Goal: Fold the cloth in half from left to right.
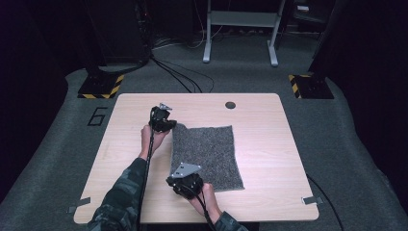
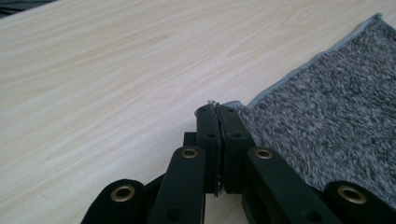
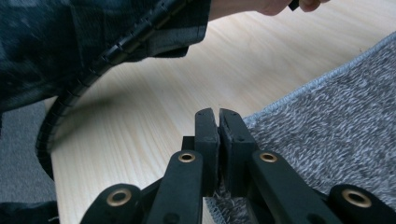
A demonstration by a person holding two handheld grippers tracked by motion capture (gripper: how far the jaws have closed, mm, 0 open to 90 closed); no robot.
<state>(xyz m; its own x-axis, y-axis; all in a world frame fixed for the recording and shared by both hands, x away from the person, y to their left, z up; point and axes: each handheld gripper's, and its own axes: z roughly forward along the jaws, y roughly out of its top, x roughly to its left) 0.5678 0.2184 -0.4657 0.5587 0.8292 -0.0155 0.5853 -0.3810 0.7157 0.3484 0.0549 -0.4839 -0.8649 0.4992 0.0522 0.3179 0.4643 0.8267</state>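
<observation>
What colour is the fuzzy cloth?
Speckled grey cloth, paler grey edge; clearest in the left gripper view.

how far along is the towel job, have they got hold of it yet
Done: both corners on the grey towel's left edge are gripped. The left gripper is shut on the far corner, the right gripper on the near one. In hand: those corners look pinched just off the table, the rest lying flat. Left: probably the fold itself; no part of the towel is turned over yet.
</observation>
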